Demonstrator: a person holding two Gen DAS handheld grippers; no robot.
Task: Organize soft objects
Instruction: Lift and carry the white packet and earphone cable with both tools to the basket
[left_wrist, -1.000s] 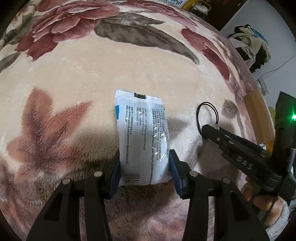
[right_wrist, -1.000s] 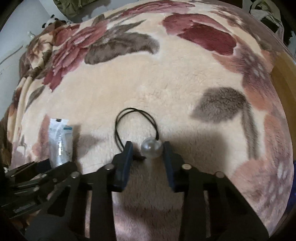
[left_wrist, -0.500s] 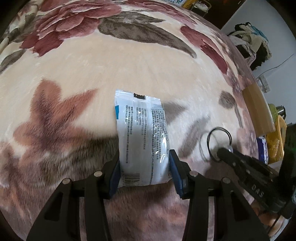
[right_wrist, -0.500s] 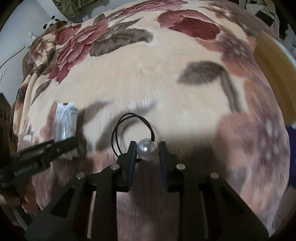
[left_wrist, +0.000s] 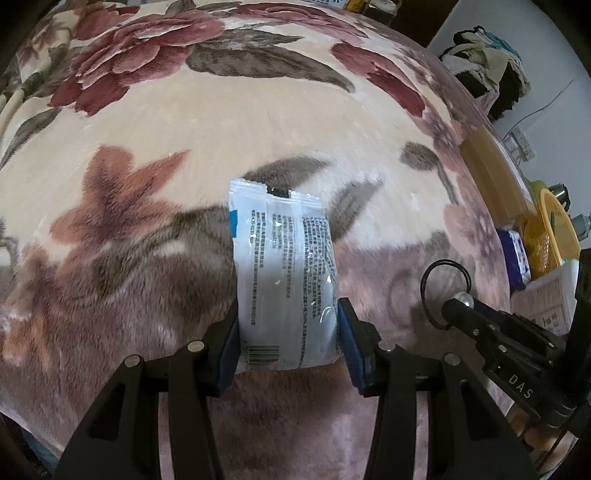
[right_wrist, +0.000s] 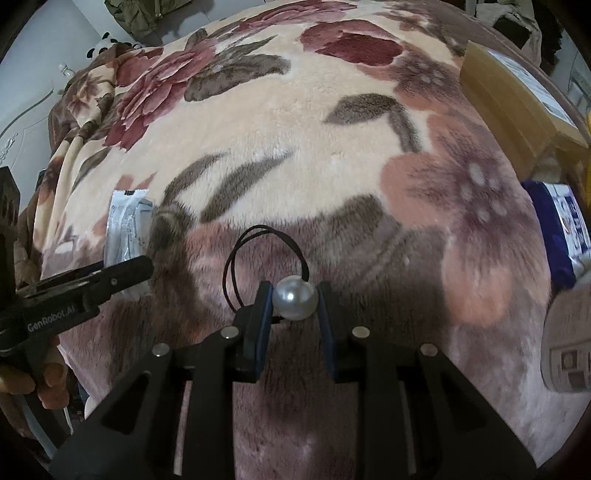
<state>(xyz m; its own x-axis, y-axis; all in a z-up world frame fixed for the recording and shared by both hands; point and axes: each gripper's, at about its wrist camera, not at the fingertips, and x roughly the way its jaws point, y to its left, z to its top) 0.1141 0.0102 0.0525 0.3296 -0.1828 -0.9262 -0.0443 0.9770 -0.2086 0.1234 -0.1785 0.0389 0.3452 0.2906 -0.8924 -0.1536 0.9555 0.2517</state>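
At about 3 o'clock in the left wrist view, past the bed's edge, a yellow plastic basket (left_wrist: 550, 236) stands tilted; what it holds cannot be made out. Just beside it, toward 4 o'clock, lie a blue-and-white printed pack (left_wrist: 515, 258) and a white printed box (left_wrist: 546, 301).

The left gripper (left_wrist: 288, 341) has its blue pads clamped on the lower end of a white plastic sachet with small grey print and a barcode (left_wrist: 282, 273), which stands up toward 12 o'clock above the floral plush blanket (left_wrist: 184, 147). The right gripper (right_wrist: 294, 308) is closed on a round white pearl bead (right_wrist: 294, 298), its jaws having just narrowed onto it; the bead's black elastic hair loop (right_wrist: 258, 251) arches toward 11 o'clock.

Only the right wrist view shows a tan wooden board (right_wrist: 513, 107) at 2 o'clock along the bed's edge with a paper on top, and fingers (right_wrist: 33, 384) at 8 o'clock on the left tool. Only the left wrist view shows the basket and a heap of clothes (left_wrist: 487, 70) at 2 o'clock.
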